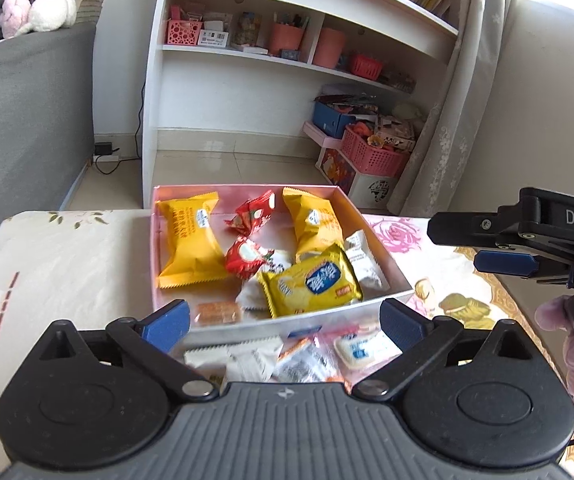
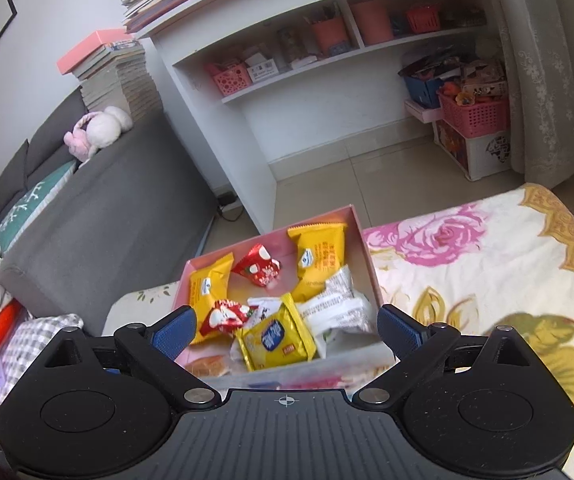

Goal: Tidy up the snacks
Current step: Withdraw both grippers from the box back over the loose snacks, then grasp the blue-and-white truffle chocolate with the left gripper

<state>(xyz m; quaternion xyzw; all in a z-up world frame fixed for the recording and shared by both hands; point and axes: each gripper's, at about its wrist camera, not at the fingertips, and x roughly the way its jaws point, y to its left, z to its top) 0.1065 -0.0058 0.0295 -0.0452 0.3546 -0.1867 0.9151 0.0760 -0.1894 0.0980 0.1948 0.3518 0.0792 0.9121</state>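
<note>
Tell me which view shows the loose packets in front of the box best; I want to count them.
The left wrist view: the packets lie sharp between its tongs. The right wrist view gives only a blurred pink strip below the box.

I can read "DAS" in pale capitals on the black body of the right gripper (image 1: pixel 503 250). The print on the snack wrappers is too blurred for me to read.

We see open air above the pink box (image 1: pixel 383 236), whose low walls fence in the packed snacks (image 1: pixel 311 286). To its right the flowered counter (image 2: pixel 487 264) lies bare, though the right gripper (image 1: pixel 483 246) hangs over it. Left, the grey sofa (image 2: pixel 119 216) crowds close; behind, the white shelf unit (image 1: pixel 155 128) rises beyond a strip of floor.
</note>
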